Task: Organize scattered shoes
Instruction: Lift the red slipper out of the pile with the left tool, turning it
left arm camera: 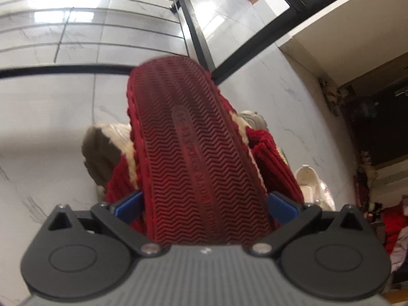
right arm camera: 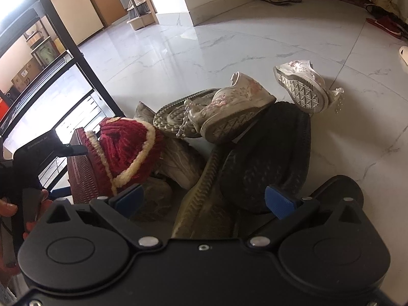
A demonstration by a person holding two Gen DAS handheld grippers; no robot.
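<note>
Marble floor [right arm camera: 229, 46]; red slipper [left arm camera: 193, 158] clamped sole-up between left tool [left arm camera: 204, 204] pads.

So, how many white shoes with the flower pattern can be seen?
2. One white floral shoe lies tilted on top of the pile, against the black sole. The other lies on its side on the floor, to the right. More may be hidden under the pile.

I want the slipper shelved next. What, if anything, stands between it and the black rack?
Nothing visible: the left tool holds the red slipper sole-up, and only bare floor shows between it and the rack.
</note>
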